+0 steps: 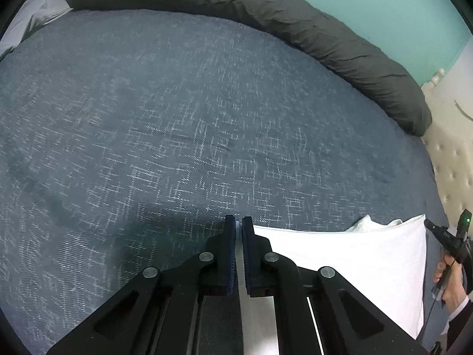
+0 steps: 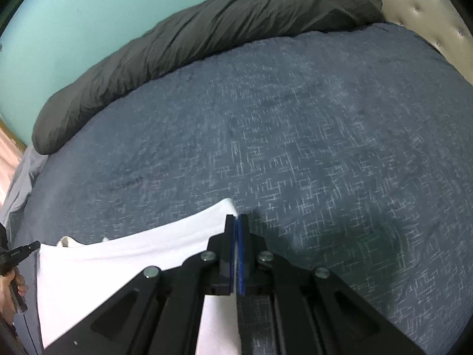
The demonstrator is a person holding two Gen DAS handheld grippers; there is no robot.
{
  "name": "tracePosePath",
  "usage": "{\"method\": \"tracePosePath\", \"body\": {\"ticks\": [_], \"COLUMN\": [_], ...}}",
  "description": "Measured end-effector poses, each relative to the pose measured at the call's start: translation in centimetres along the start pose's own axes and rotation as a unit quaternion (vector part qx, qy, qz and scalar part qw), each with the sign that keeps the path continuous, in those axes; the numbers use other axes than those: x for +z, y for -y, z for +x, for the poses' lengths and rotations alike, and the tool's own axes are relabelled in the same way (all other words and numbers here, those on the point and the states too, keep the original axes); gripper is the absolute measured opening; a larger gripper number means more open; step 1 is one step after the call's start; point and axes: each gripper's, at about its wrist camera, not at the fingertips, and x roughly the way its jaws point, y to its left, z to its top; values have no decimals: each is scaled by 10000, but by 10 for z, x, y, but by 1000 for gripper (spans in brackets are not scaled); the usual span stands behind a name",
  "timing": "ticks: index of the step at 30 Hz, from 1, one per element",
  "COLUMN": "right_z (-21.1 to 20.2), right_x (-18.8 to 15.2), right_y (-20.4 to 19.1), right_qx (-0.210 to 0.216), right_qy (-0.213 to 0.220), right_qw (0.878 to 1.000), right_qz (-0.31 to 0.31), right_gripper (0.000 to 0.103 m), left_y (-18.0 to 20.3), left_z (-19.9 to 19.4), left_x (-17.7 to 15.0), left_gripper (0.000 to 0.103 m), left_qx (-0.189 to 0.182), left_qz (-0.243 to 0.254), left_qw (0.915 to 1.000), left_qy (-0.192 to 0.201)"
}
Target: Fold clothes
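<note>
— Count of garments on the bed?
— One white garment (image 1: 354, 260), at the near edge of the blue bedspread (image 1: 177, 118).
— Bedding?
— One bedspread, one dark grey duvet roll (image 1: 266, 9) along the far edge.
— Tools?
— Two: left gripper (image 1: 239, 224), right gripper (image 2: 237, 219).

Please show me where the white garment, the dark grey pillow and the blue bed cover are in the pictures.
white garment (image 1: 348, 254), left wrist view, on its flat middle.
dark grey pillow (image 2: 207, 32), right wrist view, on its wrinkled middle.
blue bed cover (image 1: 177, 133), left wrist view, on a bare patterned part.
</note>
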Motion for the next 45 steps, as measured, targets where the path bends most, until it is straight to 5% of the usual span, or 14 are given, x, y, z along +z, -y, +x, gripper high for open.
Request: {"method": "tracePosePath", "body": {"ticks": [8, 16, 20, 24, 35, 39, 45], "right_z": [27, 8, -16, -44, -107, -122, -141], "right_x": [-5, -4, -10, -30, -104, -130, -166], "right_y": [10, 32, 38, 36, 17, 15, 13], "right_qx": [40, 144, 346, 600, 1116, 1204, 1226], "right_qy": [-411, -132, -9, 26, -20, 40, 12], "right_qw": [9983, 9953, 9942, 9928, 9874, 9848, 9843], "right_qz": [413, 953, 1019, 1036, 1121, 1250, 1270], "right_gripper": [2, 2, 2, 2, 5, 28, 28], "left_y": [0, -11, -17, -24, -40, -40, -31], "left_z": [12, -5, -30, -54, -110, -119, -124], "left_x": [-4, -3, -10, -31, -136, -169, -203], "left_gripper": [8, 14, 28, 39, 46, 47, 48], "left_qx": [92, 36, -125, -308, -466, -563, -573], "left_qz": [-39, -306, -449, -620, -976, -1156, -1230], "left_qw": [9999, 9995, 9989, 9976, 9930, 9901, 9883], "left_qy": [-112, -11, 64, -13, -477, -557, -698]}}
